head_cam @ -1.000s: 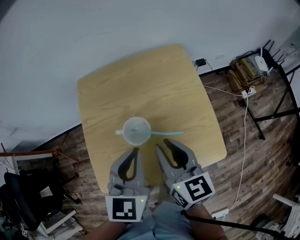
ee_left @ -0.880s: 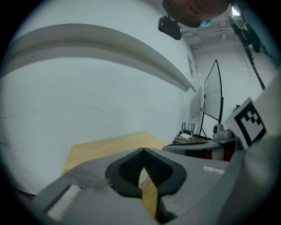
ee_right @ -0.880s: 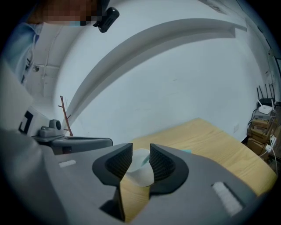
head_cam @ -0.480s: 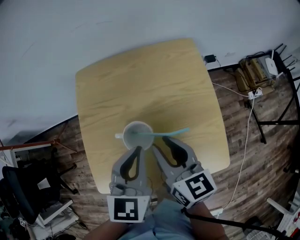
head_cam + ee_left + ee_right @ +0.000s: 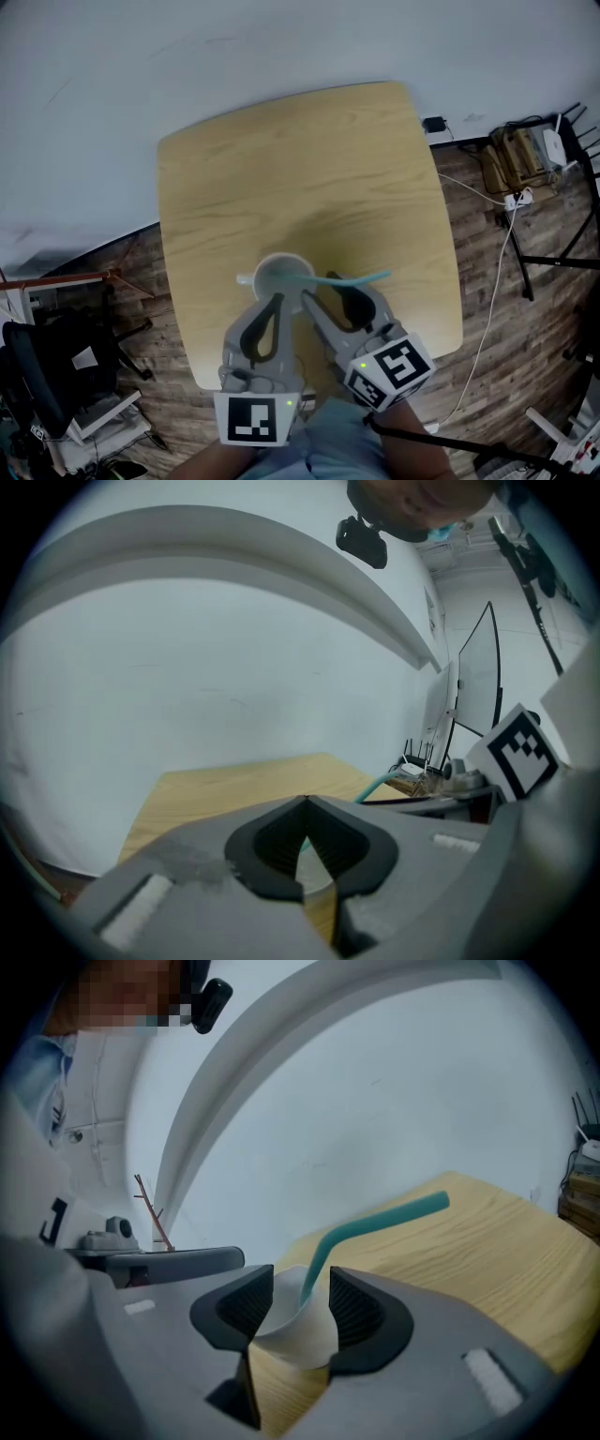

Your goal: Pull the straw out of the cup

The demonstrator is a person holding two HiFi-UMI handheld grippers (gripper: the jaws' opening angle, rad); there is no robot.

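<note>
Now the right gripper [image 5: 302,1279] has just been spreading its jaws, and they stand wide. The white cup [image 5: 295,1335] and the foot of the teal straw [image 5: 375,1221] show in the gap, with neither pad touching. That looks like room made to take the straw. The left gripper [image 5: 305,803] has its jaws pressed together on nothing and points at the cup at its 12 o'clock, perhaps to steady it. The straw sits in the cup, its top leaning toward 3 o'clock over the table [image 5: 281,178].
</note>
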